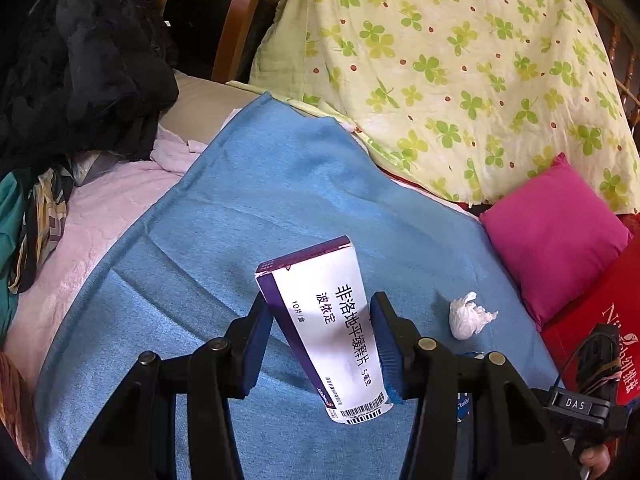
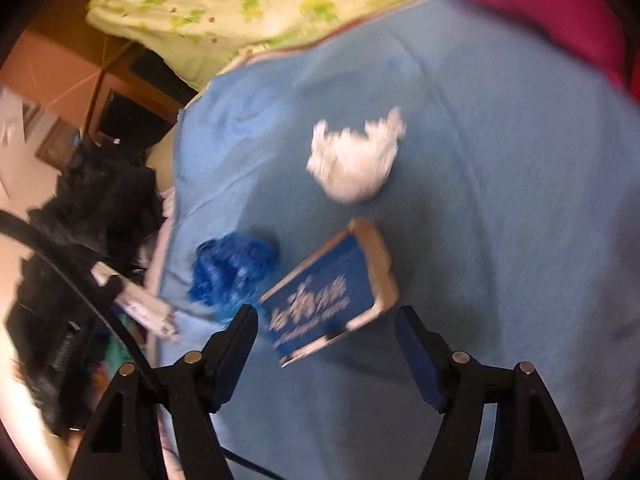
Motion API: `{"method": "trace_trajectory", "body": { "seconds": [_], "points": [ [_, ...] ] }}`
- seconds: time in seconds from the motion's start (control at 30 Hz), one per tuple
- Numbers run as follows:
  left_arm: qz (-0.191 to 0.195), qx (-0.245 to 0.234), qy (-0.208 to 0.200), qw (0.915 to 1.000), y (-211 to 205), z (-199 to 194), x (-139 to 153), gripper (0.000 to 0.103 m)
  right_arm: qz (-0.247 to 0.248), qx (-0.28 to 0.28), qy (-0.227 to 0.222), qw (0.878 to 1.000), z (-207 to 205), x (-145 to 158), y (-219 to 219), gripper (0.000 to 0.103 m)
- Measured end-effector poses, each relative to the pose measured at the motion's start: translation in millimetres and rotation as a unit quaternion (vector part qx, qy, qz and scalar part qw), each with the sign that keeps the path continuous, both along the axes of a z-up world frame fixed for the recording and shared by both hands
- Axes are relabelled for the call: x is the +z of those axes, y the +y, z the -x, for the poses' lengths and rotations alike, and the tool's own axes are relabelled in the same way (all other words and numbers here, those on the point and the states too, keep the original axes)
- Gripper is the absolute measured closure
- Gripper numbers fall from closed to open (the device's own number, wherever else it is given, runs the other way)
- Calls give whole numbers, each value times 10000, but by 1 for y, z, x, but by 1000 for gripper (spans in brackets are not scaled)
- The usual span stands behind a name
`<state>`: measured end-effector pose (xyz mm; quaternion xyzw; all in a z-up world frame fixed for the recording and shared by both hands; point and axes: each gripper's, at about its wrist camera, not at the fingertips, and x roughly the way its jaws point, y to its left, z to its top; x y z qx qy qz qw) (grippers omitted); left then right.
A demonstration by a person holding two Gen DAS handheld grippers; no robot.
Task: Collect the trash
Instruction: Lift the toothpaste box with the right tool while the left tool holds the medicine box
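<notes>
My left gripper (image 1: pixel 320 320) is shut on a white and purple medicine box (image 1: pixel 328 328) and holds it tilted above the blue blanket (image 1: pixel 280 200). A crumpled white tissue (image 1: pixel 468 318) lies on the blanket to its right; it also shows in the right wrist view (image 2: pixel 356 164). My right gripper (image 2: pixel 326 320) is open just above a blue and white carton (image 2: pixel 332 292) that lies on the blanket (image 2: pixel 480 200). A crumpled blue plastic wad (image 2: pixel 232 270) lies left of the carton. The right wrist view is blurred.
A magenta pillow (image 1: pixel 552 240) and a red box (image 1: pixel 592 328) sit at the right. A clover-print quilt (image 1: pixel 460 72) is piled behind. Black clothes (image 1: pixel 88 72) are heaped at the left on a pink sheet (image 1: pixel 100 220). A wooden headboard (image 1: pixel 224 16) stands at the back.
</notes>
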<state>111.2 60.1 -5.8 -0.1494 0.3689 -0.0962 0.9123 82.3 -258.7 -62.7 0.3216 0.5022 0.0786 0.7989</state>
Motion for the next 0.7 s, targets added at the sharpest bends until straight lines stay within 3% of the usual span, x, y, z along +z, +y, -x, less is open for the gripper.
{"method": "trace_trajectory", "body": {
  "seconds": [0.07,0.23,0.37,0.47,0.6,0.7],
  "points": [
    [14,-28,3,10000,-3,0,0,51,-137,-31,2,9999,-2,-3,4,29],
    [30,-107,26,9999,-9,0,-1,51,216,-313,-12,9993,-25,-9,19,29],
    [37,-157,45,9999,-12,0,-2,51,1481,-431,-607,9862,-38,6,41,29],
    [68,-112,62,9999,-9,-1,-3,51,2244,4,-841,9709,-45,5,71,28],
    [103,-98,84,9999,-7,-1,-4,51,2182,298,-547,9739,-53,-16,86,28],
    [72,-144,80,9998,-9,0,-5,51,2405,441,-598,9678,-52,-21,90,29]
  ]
}}
